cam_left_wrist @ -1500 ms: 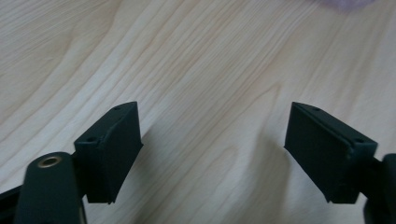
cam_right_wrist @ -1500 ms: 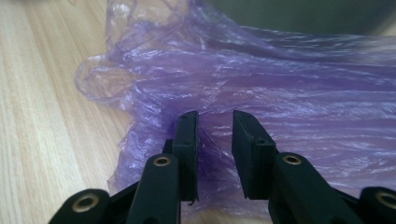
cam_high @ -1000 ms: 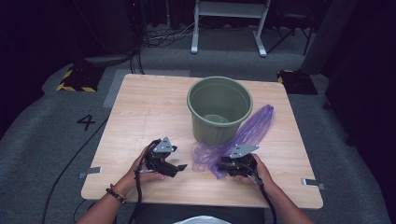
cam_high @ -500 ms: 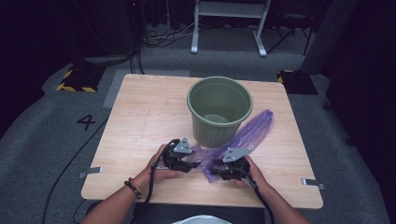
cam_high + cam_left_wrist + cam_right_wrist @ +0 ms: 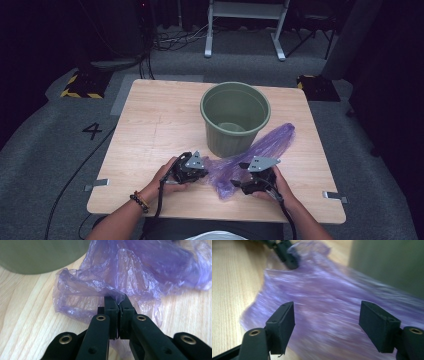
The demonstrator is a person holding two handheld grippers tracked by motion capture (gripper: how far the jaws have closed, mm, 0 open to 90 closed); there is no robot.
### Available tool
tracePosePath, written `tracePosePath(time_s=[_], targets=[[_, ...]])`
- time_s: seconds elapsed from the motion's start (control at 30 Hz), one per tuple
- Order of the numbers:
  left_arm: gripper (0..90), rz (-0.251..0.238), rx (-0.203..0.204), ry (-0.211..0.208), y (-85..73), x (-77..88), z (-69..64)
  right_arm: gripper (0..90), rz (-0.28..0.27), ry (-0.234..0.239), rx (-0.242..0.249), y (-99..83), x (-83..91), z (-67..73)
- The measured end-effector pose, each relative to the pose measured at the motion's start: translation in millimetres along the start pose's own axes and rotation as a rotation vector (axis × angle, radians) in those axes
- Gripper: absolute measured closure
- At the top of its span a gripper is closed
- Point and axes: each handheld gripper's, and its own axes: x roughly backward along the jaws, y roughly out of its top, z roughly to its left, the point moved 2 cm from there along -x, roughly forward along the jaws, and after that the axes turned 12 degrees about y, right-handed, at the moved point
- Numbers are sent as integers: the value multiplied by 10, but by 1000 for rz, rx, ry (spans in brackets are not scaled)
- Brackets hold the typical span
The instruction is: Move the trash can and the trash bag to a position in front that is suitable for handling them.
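We see the left hand-held gripper pinching the purple bag; the right hand-held gripper, just spreading, straddles blurred film, and the green bucket hides the bag's middle.

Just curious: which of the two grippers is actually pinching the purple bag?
The left gripper: its jaws are shut on the purple bag. The right gripper stands open.

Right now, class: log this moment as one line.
left tongs: shut on purple bag | right tongs: open, just opening | green bucket: upright
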Motion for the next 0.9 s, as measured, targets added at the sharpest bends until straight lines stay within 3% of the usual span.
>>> tracePosePath(time_s=[0.03, 0.13, 0.2, 0.23, 0.33, 0.37, 0.4, 0.43, 0.47, 0.5, 0.57, 0.67, 0.8, 0.9], targets=[[878, 0, 0, 0, 0, 0, 0, 285, 0, 0, 0, 0, 0, 0], [876, 5, 8, -7, -70, 61, 42, 276, -42, -64, -7, -11, 217, -81], [874, 14, 9, -9, -115, 107, 62, 276, -54, -133, -15, -33, 340, -160], [872, 14, 9, -9, -115, 107, 62, 276, -54, -133, -15, -33, 340, -160], [860, 7, 18, -5, -198, 169, 103, 276, -100, -257, -97, -107, 611, -360], [860, 10, 23, 1, -227, 193, 120, 276, -100, -257, -97, -107, 611, -360], [857, 6, 43, 13, -289, 237, 145, 269, -96, -320, -137, -153, 722, -468], [856, 6, 43, 13, -289, 237, 145, 269, -96, -320, -137, -153, 722, -468], [855, -9, 57, 6, -359, 280, 161, 259, -91, -400, -153, -201, 816, -581], [856, -17, 65, 5, -388, 297, 176, 254, -93, -428, -172, -222, 853, -640], [858, -20, 77, 6, -442, 337, 195, 243, -116, -452, -239, -262, 908, -763], [854, -20, 86, 17, -512, 394, 222, 225, -77, -506, -293, -336, 898, -886], [845, -34, 104, 22, -593, 453, 222, 197, -33, -467, -383, -466, 823, -985], [839, -34, 104, 26, -617, 476, 216, 197, -50, -445, -422, -505, 812, -1020]])
